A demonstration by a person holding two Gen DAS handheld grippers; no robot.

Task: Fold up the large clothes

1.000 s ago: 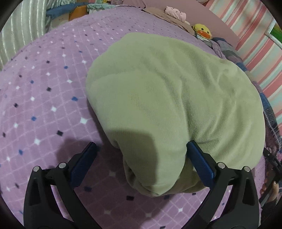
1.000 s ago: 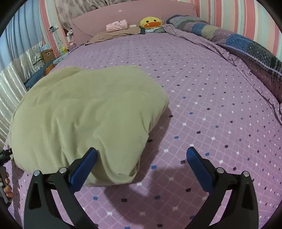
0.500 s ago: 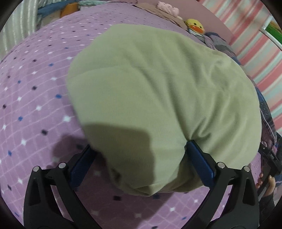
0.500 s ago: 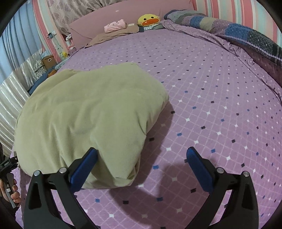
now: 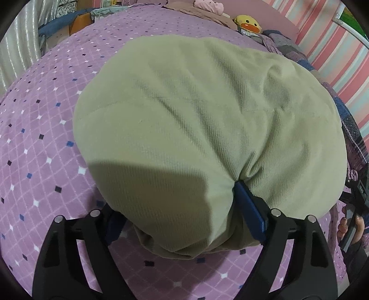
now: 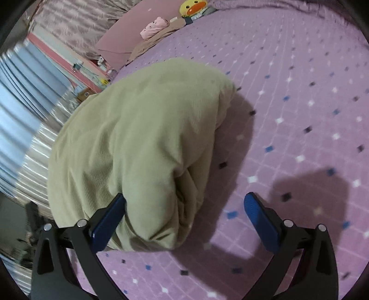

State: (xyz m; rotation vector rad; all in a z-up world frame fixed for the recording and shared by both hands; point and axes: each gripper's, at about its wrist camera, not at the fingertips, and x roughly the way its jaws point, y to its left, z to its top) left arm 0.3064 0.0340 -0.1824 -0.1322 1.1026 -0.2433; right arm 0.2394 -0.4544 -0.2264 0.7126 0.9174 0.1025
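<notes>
**Green garment bunched on the bed, left gripper closing on its near edge**

Bedroom. Purple bedspread [image 5: 41, 143] with a grid of small white, blue and dark diamonds covers the bed. Pink-and-white striped wall [image 5: 332, 46] on the far side in the left wrist view. At the head of the bed: a yellow duck plush [image 5: 248, 22], a pink soft toy [image 6: 153, 28] and a brownish pillow [image 6: 152, 43]. A patchwork blanket [image 5: 352, 124] runs along the far edge of the bed. Silvery pleated curtain [image 6: 30, 147] at the left of the right wrist view, which is blurred.

Pale green garment [image 5: 196, 110], folded into a thick bundle, lies on the bedspread in the middle of both views, its near rounded edge toward the cameras.

Left gripper [image 5: 184, 214]: jaws have just been closing, with the garment's near fold between them. The blue pad on the right of the view presses into the cloth, which dents around it. The other pad is mostly hidden under the fold, so a full pinch cannot be confirmed. Jaws stand wide around the thick bundle.

Right gripper [image 6: 184, 214]: jaws spread wide. The pad on the left of the view touches the side of the garment's corner. The other pad stands clear over bare bedspread. Nothing clamped.

A person's hand [image 5: 352, 228] shows at the right edge of the left wrist view, gripping a dark handle.
</notes>
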